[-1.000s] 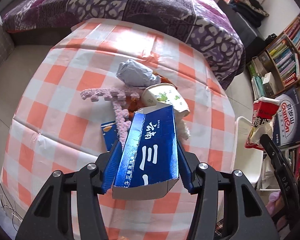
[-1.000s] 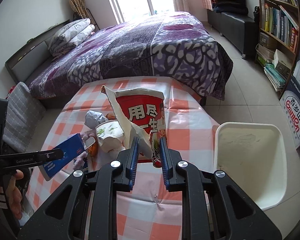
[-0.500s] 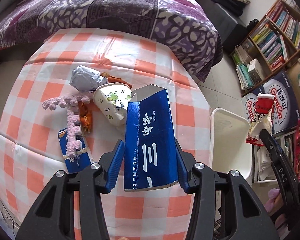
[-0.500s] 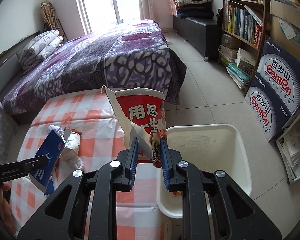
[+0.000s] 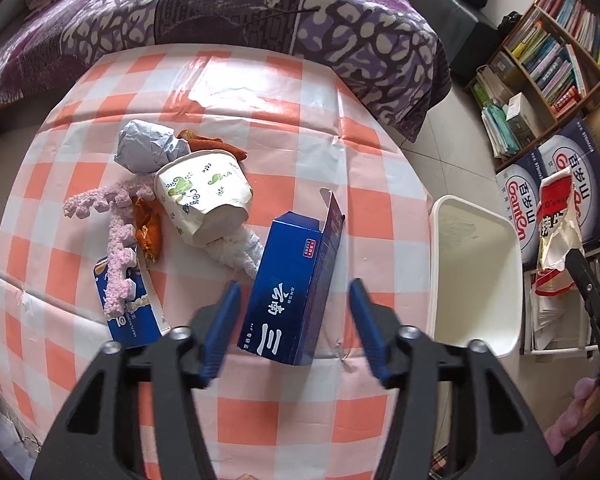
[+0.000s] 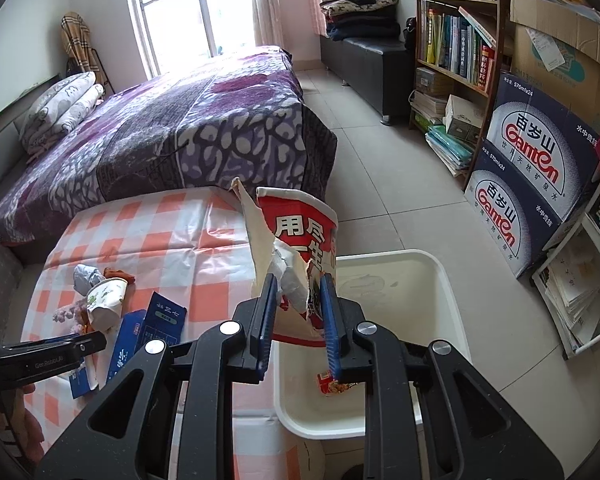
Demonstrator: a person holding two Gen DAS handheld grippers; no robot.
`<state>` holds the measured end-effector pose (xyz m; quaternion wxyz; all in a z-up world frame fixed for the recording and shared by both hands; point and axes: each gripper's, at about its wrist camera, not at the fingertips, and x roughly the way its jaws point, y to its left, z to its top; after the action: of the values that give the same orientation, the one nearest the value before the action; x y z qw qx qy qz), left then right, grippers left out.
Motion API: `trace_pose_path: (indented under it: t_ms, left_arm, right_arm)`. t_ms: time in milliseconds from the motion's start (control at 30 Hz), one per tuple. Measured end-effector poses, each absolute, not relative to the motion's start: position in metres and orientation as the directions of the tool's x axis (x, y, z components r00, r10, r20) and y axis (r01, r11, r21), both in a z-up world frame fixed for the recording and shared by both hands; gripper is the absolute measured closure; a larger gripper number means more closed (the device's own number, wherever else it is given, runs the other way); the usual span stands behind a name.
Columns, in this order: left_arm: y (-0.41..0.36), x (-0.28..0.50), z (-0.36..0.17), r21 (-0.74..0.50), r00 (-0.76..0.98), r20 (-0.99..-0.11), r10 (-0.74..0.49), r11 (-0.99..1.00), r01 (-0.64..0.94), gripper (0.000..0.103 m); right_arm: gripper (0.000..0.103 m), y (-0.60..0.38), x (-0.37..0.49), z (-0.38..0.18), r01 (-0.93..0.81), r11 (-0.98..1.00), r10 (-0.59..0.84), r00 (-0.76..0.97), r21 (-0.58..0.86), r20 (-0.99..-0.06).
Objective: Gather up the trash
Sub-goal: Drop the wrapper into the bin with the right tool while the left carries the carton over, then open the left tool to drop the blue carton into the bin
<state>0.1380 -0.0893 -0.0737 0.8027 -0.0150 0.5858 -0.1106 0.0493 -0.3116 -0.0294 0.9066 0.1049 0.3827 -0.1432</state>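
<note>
Blue carton let go short of the bin

The left tongs (image 5: 294, 330) have just been opening, pads clear of the blue carton (image 5: 296, 284) – it sits lower centre over the bench (image 5: 284, 92), so it may miss the white bin (image 6: 440, 280). The right tongs (image 6: 298, 322) pinch the torn red cup (image 6: 300, 248) above the bin – its loose flap could snag.

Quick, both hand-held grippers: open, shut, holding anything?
Left hand-held gripper: jaws have just been opening, pads clear of the blue carton between them.
Right hand-held gripper: shut on the torn red noodle cup, above the white bin.
</note>
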Motion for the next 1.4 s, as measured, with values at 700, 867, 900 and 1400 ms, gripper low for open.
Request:
trace_pose_path:
  t_ms: [700,867,900,1400]
  left_arm:
    - [-0.116,0.154,-0.156,-0.026,0.131,-0.99,-0.051,0.982,0.186,0.019]
    - [-0.124,0.151,-0.158,-0.102,0.109,-0.986,-0.123,0.978,0.182,0.065]
    - [-0.126,0.149,-0.153,-0.111,0.124,-0.983,-0.135,0.977,0.179,0.066]
    - [-0.195,0.117,-0.069,-0.301,0.286,-0.873,-0.395,0.898,0.321,0.067]
  right_arm:
    - [0.059,-0.357,0.046,-0.039,0.48,0.869,-0.226,0.6,0.119,-0.768]
    - [0.043,-0.371,0.042,-0.041,0.508,0.848,-0.213,0.588,0.151,-0.78]
    - [0.042,-0.373,0.041,-0.04,0.512,0.844,-0.213,0.589,0.156,-0.779]
    - [0.032,-0.411,0.02,-0.018,0.584,0.775,-0.247,0.63,0.24,-0.736]
